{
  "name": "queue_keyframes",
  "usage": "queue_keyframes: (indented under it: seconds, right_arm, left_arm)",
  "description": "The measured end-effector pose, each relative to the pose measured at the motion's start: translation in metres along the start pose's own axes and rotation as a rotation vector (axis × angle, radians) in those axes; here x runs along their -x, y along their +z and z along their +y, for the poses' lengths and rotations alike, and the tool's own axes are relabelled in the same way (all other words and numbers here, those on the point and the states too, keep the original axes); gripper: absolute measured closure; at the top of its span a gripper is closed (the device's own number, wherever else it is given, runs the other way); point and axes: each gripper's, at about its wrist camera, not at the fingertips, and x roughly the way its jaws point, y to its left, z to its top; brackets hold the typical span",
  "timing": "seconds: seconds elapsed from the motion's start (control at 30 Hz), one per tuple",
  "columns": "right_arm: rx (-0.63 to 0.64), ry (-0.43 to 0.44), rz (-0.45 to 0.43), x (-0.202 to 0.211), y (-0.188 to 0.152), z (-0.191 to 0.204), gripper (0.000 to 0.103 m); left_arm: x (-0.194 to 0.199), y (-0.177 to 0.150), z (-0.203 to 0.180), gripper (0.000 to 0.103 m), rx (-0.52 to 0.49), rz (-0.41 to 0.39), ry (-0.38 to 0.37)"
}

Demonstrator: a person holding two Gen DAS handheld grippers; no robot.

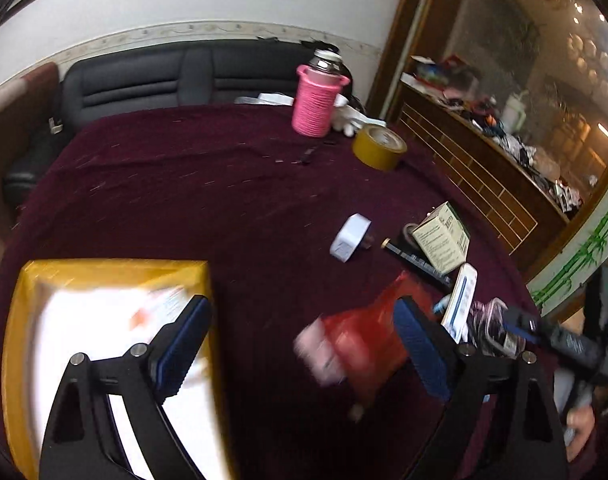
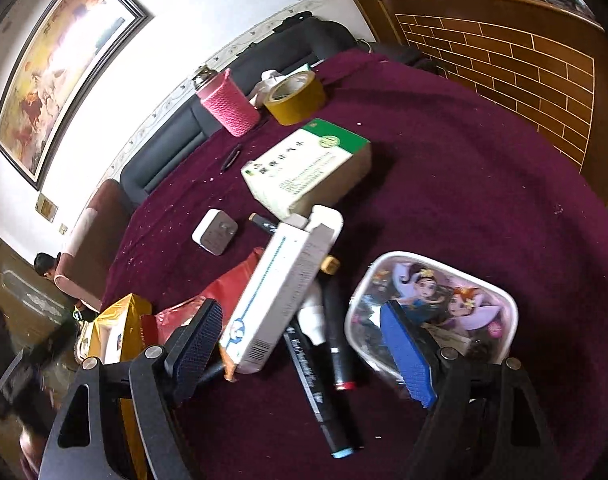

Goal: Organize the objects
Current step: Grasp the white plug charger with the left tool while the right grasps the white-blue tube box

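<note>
My left gripper [image 1: 304,320] stands open above the maroon tablecloth [image 1: 224,200]; a blurred red packet [image 1: 364,344] lies below, between its fingers, untouched by the pads. A yellow box [image 1: 104,276] with white contents sits under the left finger. My right gripper [image 2: 300,316] is open over a white and blue carton [image 2: 280,292] and two dark markers [image 2: 324,380]. A cartoon-printed case [image 2: 444,300] lies behind its right finger. Farther back are a white charger [image 2: 215,232] and a green and white medicine box [image 2: 308,168].
A yellow tape roll [image 2: 296,96] and a bottle in a pink knitted sleeve [image 2: 230,104] stand at the table's far edge. A dark sofa [image 1: 184,76] lies behind and a wooden counter [image 2: 504,60] to the right. A person [image 2: 48,268] sits far left.
</note>
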Motion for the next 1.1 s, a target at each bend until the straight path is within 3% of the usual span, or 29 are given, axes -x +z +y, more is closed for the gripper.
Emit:
queue_keyframes:
  seconds: [0.33,0.63,0.67,0.7,0.73,0.8,1.1]
  right_arm:
    - [-0.021,-0.003,-0.017,0.006,0.016,-0.036,0.018]
    - [-0.038,-0.002,-0.028,0.003,0.027,-0.051,0.015]
    - [-0.045,-0.002,-0.026,0.002,0.027,-0.053,0.015]
    - [-0.051,-0.005,-0.023,0.001,0.027,-0.055,0.015]
    - [-0.055,-0.013,-0.023,0.0,0.027,-0.057,0.015]
    - [-0.062,-0.022,-0.02,-0.002,0.027,-0.06,0.015]
    - [-0.037,-0.056,0.009,-0.005,0.032,-0.064,0.015]
  left_arm:
    - [-0.13,0.041,-0.051,0.012,-0.175,0.111,0.07]
    - [-0.173,0.048,-0.065,0.013,-0.229,0.191,0.065]
    - [-0.178,0.047,-0.067,0.017,-0.236,0.224,0.069]
    - [-0.184,0.046,-0.068,0.045,-0.24,0.26,0.073]
    - [-0.188,0.044,-0.068,0.059,-0.24,0.292,0.068]
    - [-0.184,0.043,-0.07,0.08,-0.242,0.28,0.082]
    - [-0.116,0.042,-0.057,0.08,-0.158,0.125,-0.017]
